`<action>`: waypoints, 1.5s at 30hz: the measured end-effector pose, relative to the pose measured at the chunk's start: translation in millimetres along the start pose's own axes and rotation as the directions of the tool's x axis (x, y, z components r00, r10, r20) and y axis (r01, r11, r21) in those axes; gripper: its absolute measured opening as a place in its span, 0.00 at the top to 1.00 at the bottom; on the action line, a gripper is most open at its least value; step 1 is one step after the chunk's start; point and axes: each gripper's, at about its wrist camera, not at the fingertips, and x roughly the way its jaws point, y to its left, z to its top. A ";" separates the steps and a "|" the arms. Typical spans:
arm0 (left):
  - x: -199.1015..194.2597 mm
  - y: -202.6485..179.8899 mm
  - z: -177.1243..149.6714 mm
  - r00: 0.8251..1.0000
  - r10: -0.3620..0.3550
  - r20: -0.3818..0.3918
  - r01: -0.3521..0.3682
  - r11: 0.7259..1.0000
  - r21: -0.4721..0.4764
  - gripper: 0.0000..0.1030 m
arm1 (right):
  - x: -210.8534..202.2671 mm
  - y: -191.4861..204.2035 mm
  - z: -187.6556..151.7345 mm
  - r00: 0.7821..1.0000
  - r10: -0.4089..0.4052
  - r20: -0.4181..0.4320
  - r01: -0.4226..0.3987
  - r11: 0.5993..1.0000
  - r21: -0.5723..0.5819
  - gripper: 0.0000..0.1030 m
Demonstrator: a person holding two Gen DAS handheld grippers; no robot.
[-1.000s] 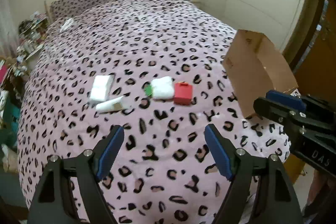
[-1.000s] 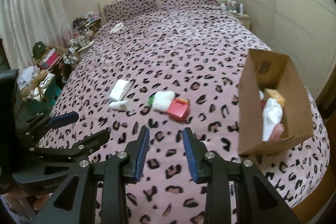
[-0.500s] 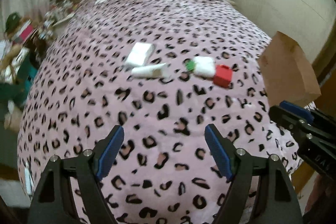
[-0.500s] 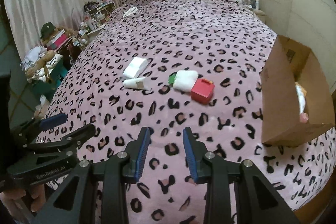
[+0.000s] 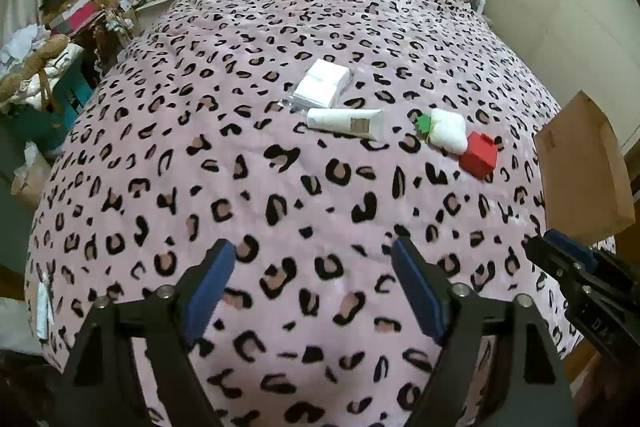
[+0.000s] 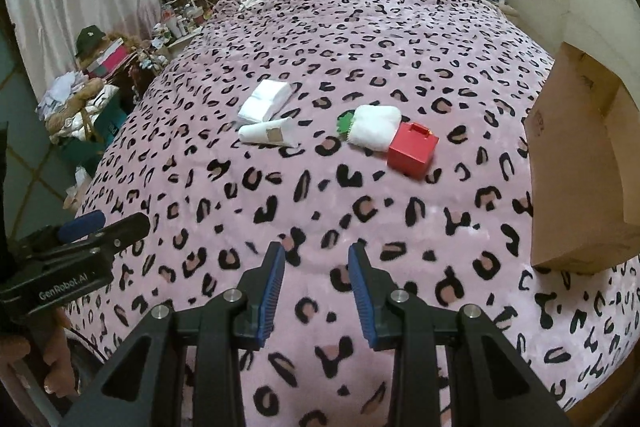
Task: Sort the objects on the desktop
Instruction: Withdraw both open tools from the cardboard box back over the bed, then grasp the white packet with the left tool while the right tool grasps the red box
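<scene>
A tissue pack, white tube, white plush and red box lay mid-bed, clustered. The cardboard box stood at the bed's right edge. Both the left tool and right tool hung released over bare cover near the foot edge.

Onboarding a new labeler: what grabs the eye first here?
The pink leopard-print bedspread fills both views. Mid-bed lies a small cluster: red box touching a white plush, a white tube and tissue pack to their left. A cardboard box stands at the right edge.
</scene>
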 end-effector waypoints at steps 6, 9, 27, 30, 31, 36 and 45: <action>30.2 5.7 33.5 1.000 -0.017 -0.002 0.017 1.000 -0.012 0.12 | 16.7 -21.8 21.4 0.999 -0.048 0.020 0.047 0.998 0.039 0.67; 50.5 8.0 54.7 1.000 -0.007 0.001 0.007 1.000 -0.005 0.12 | 28.9 -42.7 34.2 0.995 -0.091 0.033 0.088 0.992 0.090 0.68; 222.8 -4.4 192.2 0.996 -0.044 -0.084 0.053 0.992 0.111 0.12 | 142.7 -119.3 85.2 0.980 -0.179 -0.088 0.199 0.914 0.354 0.57; 249.1 -5.5 199.8 0.991 -0.057 -0.118 0.067 0.994 0.088 0.12 | 150.8 -122.7 85.0 0.982 -0.172 -0.082 0.190 0.898 0.397 0.57; 257.6 -4.8 201.8 0.990 -0.053 -0.128 0.063 0.995 0.076 0.12 | 152.6 -123.8 85.8 0.983 -0.164 -0.079 0.183 0.895 0.407 0.56; 278.8 -3.3 202.4 0.986 -0.054 -0.155 0.061 0.997 0.043 0.12 | 163.6 -121.1 90.4 0.980 -0.185 -0.078 0.200 0.886 0.418 0.52; 299.4 -26.0 188.2 0.987 0.011 -0.162 0.017 0.985 0.171 0.08 | 187.4 -109.7 81.8 0.991 -0.107 -0.084 0.133 0.890 0.436 0.37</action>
